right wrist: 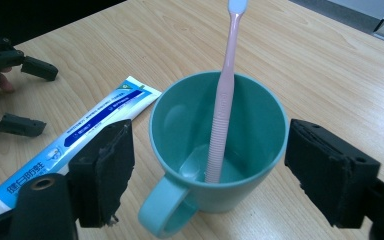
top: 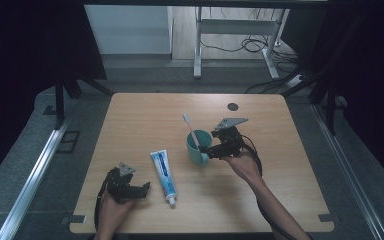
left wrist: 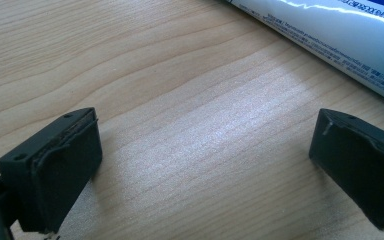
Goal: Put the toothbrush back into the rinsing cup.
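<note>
Right now the right gripper (right wrist: 207, 170) is held with its jaws wide apart, one on each side of the teal cup (right wrist: 180, 135), and nothing is squeezed by them. A pink toothbrush (right wrist: 221, 115) is stood inside the cup, leaning on the rim, its long handle pointing up and away. The cup's handle is turned toward this gripper. The left gripper (left wrist: 200, 165) is also spread open over bare table (top: 130, 115), with nothing gripped. The toothpaste tube (top: 163, 175) is laid flat just beside it, pointing away from the person. Up close, the tube's edge is seen by the left gripper's far jaw. From above, the tube is seen lying between both grippers.
</note>
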A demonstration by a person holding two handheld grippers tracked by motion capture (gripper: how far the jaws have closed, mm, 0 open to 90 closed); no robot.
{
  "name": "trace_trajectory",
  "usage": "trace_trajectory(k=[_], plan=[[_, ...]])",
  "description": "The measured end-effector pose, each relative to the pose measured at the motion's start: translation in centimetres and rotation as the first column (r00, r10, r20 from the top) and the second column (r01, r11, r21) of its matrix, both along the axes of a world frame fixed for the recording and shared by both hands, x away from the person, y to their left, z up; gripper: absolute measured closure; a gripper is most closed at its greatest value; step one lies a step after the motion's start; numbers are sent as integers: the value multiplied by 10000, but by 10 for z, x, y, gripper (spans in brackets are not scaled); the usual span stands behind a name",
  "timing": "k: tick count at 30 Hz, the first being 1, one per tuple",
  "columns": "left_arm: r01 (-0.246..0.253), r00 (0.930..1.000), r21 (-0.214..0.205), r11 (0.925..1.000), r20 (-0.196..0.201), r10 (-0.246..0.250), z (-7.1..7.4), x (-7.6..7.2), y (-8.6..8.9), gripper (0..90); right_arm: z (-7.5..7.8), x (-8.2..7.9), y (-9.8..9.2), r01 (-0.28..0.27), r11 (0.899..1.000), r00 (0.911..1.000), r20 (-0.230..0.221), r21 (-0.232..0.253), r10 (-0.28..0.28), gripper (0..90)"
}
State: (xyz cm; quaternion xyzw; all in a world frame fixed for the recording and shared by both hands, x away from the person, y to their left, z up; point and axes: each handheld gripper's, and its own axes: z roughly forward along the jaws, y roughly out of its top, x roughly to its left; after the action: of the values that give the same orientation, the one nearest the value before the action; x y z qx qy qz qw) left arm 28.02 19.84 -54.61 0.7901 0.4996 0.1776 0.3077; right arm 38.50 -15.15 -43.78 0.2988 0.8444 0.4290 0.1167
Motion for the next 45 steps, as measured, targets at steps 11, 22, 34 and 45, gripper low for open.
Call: trace_trajectory(k=[11,22,34,45], plan=[[8,10000,5,10000,2,-8,0,0,0,5,-3,-11,-12,-10,9993,9998,217,-363,18,129],[-50,10000,-13,10000,-14,50,0,0,0,5,-9,-18,-25,103,9983,9997,211,-579,-91,32],[-76,10000,-46,10000,-12,76,0,0,-1,5,-17,-27,-41,204,9937,9992,356,-1098,-166,0],[-50,10000,-12,10000,-6,50,0,0,0,5,-23,-39,-59,380,9907,9979,575,-1304,-307,0]])
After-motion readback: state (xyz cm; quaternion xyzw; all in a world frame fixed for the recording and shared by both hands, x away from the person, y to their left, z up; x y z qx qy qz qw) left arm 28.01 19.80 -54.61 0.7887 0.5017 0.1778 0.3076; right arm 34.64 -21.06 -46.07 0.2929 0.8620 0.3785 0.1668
